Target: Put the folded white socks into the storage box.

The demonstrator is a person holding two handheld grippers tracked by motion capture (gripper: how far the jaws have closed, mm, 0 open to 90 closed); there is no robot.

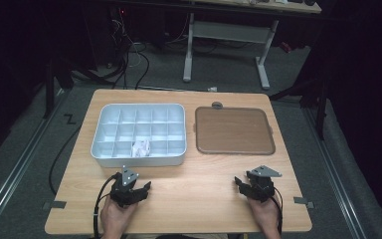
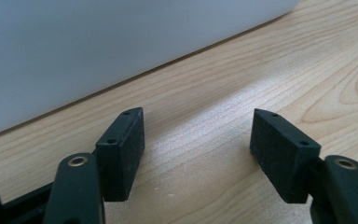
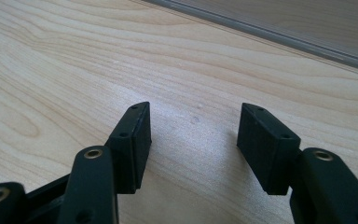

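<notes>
A white divided box (image 1: 138, 134) sits on the left half of the wooden table, with a crumpled white scrap (image 1: 141, 148) in one of its front compartments. A brown tray (image 1: 233, 130) lies to its right. My left gripper (image 1: 138, 188) rests near the table's front edge, just in front of the box, open with bare wood between its jaws; the left gripper view has it (image 2: 198, 140) facing the box's white wall (image 2: 98, 46). My right gripper (image 1: 243, 183) rests at the front right, open and empty. The right gripper view puts it (image 3: 193, 133) short of the tray's rim (image 3: 279, 32).
The table (image 1: 199, 194) is light wood, with its front edge close behind both hands. A small grey round object (image 1: 217, 105) lies just beyond the tray's far edge. Past the table stand a white desk frame (image 1: 229, 35) and loose cables on the floor.
</notes>
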